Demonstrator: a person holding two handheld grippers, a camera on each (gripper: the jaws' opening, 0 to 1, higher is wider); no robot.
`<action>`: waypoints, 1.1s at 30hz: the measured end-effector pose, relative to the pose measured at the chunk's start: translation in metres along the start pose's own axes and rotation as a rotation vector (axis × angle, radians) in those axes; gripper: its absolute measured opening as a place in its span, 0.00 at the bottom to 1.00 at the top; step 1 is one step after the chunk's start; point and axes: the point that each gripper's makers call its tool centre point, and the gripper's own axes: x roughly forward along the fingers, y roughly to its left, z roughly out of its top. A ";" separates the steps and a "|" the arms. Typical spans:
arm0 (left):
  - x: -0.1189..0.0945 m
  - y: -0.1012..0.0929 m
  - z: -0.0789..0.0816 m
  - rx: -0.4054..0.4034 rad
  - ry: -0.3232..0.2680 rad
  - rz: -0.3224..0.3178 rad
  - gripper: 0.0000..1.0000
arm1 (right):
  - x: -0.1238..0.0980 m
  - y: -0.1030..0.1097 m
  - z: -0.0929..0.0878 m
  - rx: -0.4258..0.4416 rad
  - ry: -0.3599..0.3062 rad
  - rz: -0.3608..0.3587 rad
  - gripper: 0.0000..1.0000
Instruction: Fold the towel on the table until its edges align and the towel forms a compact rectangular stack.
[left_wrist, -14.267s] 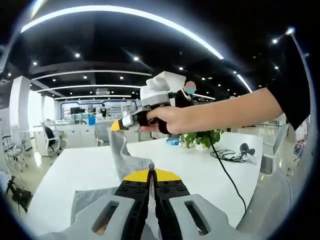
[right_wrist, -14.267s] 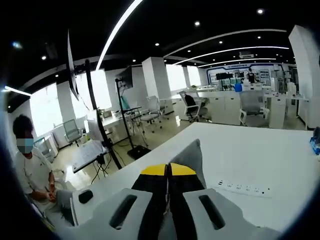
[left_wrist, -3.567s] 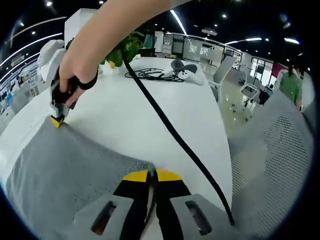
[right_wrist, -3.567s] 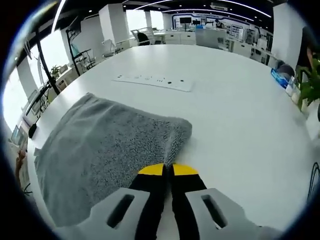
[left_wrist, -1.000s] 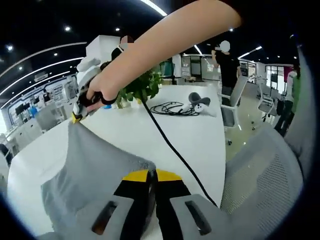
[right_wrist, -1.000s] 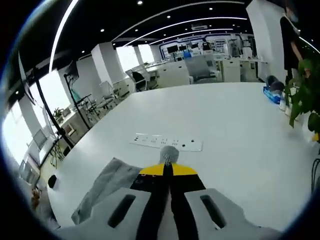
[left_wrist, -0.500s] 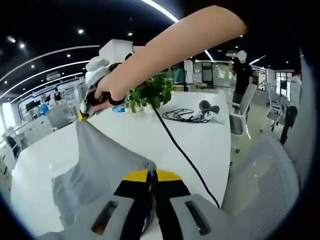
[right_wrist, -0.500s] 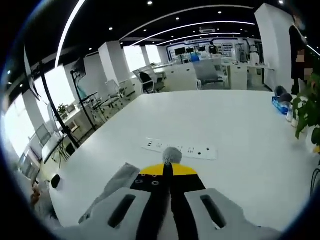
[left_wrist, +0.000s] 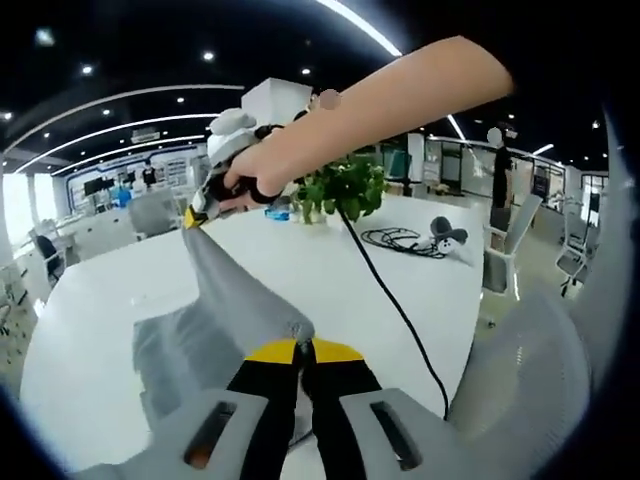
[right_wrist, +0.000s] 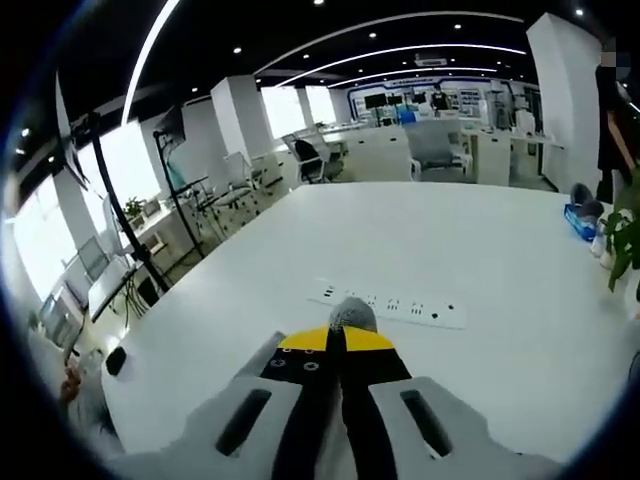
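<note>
Towel (left_wrist: 225, 300) hangs soft and limp between my left gripper (left_wrist: 302, 347) and right gripper (right_wrist: 338, 337), fingers pinching its corners; I grip edges only.

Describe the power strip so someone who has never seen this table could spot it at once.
Start from the big white table in the right gripper view. Just beyond the right gripper and the grey towel tuft it pinches lies the power strip, a long flat white bar with a row of small dark sockets.
</note>
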 end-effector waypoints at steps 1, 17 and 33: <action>-0.004 0.005 -0.002 -0.003 0.003 0.010 0.03 | 0.002 0.002 0.000 -0.003 0.001 0.001 0.00; -0.034 0.046 -0.041 -0.120 0.047 0.120 0.04 | 0.038 0.046 -0.011 -0.028 0.039 0.039 0.00; -0.055 0.076 -0.080 -0.277 0.076 0.216 0.04 | 0.070 0.076 -0.030 -0.052 0.090 0.068 0.00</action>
